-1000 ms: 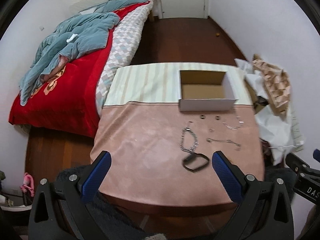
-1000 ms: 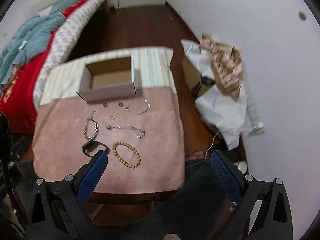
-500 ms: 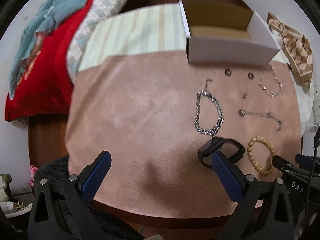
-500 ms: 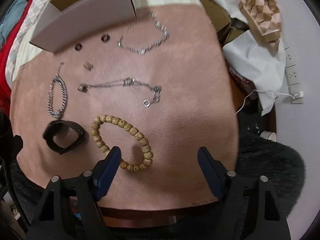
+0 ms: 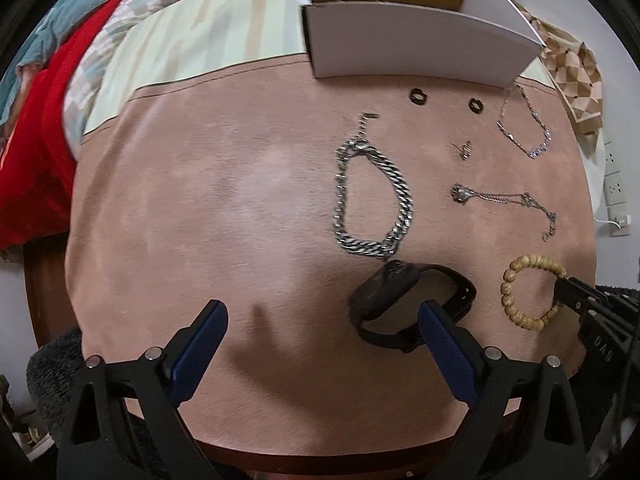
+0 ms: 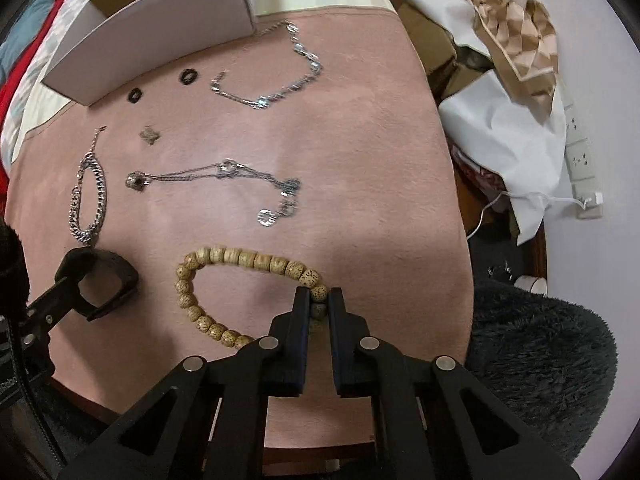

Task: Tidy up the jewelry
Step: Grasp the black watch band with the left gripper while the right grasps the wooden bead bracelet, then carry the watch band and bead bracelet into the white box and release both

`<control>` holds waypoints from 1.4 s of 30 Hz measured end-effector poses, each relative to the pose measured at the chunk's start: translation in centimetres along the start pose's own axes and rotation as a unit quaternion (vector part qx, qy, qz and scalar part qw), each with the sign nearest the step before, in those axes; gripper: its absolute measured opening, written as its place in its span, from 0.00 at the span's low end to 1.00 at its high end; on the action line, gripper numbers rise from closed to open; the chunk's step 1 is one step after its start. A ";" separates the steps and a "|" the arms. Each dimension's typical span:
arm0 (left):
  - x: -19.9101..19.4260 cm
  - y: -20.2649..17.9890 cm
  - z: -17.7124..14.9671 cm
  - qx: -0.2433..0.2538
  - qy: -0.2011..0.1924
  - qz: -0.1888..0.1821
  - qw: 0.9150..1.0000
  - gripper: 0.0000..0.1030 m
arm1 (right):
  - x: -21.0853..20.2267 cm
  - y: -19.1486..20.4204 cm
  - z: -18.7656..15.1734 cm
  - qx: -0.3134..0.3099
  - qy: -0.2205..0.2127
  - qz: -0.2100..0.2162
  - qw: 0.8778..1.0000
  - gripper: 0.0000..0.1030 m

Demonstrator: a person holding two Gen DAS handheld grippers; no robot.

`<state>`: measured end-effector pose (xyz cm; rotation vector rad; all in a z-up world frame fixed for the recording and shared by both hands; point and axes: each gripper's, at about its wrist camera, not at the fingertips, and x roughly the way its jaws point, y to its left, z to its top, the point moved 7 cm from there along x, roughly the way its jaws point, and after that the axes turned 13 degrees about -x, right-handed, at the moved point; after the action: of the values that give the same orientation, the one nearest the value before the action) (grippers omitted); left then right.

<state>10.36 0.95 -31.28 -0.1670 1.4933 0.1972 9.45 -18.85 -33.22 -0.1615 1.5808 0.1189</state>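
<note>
the right hand-held gripper point(image 6: 319, 300) has dropped from well above the desk point(image 6: 380, 184) and is closing its jaws on the near-right side of the bead bracelet point(image 6: 224, 256), a bead already pinched between them. the left hand-held gripper point(image 5: 322, 330) has come down too, is just starting to close, and has one finger over the black band point(image 5: 404, 300), not gripping it. so the first pickups have begun; the box point(image 5: 408, 46) waits at the far edge, everything else untouched.

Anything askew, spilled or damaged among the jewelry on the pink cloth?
Nothing stands out. The pieces lie apart on the pink cloth, none tangled or spilled. The right gripper is closing on the wooden bead bracelet.
</note>
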 end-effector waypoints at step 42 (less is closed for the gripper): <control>-11.8 -0.5 6.7 -0.022 -0.138 -0.061 0.988 0.10 | -15.8 2.7 7.9 -0.023 -0.188 0.052 0.980 0.09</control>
<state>16.20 1.72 -19.09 -0.2558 1.1991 0.1475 16.93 -14.35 -17.63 -0.0861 1.2088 0.2538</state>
